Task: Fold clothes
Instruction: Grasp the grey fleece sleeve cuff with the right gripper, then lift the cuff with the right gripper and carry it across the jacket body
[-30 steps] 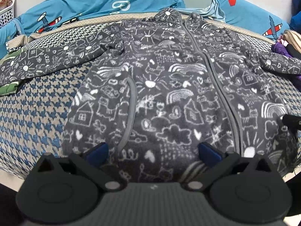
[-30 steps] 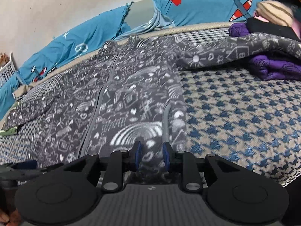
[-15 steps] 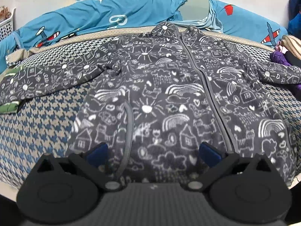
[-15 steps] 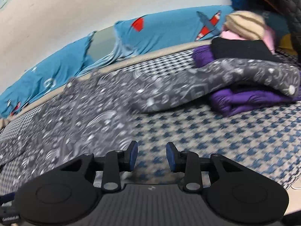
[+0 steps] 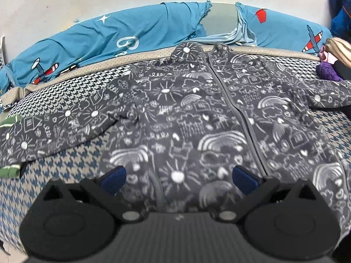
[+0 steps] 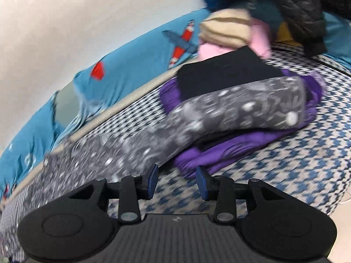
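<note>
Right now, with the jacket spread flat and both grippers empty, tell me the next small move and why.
Probably bring the right gripper forward onto the jacket's sleeve, which drapes over the purple clothes, and close near its cuff. Its jaws are opening with nothing between them, and that sleeve lies spread outward, unfolded. The left gripper is open above the jacket body.

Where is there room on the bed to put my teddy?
Bare checked cover lies between the jacket body and its left sleeve. More cover lies in front of the purple clothes. That clothes pile is crowded.
</note>
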Available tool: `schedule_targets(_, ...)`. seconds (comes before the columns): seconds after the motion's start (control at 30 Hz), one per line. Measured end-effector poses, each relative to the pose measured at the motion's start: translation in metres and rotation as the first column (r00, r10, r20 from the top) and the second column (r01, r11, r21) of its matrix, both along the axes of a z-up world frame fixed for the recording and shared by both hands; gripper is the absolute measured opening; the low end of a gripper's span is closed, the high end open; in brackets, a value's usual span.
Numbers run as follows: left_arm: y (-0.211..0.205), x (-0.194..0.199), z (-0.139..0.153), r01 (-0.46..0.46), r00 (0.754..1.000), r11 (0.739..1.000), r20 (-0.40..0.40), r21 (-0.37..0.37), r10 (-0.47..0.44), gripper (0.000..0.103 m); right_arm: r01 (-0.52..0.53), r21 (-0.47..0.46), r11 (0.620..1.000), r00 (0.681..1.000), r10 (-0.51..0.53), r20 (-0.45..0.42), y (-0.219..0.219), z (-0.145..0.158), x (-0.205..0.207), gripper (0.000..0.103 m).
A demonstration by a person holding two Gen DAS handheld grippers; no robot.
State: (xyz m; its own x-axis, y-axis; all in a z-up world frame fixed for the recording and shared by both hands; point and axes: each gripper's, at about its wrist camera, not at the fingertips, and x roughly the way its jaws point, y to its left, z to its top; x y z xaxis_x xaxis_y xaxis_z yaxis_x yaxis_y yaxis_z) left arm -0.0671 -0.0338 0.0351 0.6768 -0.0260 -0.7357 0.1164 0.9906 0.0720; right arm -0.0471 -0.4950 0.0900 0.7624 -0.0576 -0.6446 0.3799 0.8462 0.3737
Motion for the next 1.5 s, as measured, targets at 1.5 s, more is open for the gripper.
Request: schedule_targets(1.5, -0.009, 0.040, -0.008, 0.076, 0.997, 0.997, -0.001, 0.033, -0.076, 0.103, 0.304, 0.125, 0.944, 0.930, -0.323, 0.175, -0.054, -0.002, 0.014, 0.012)
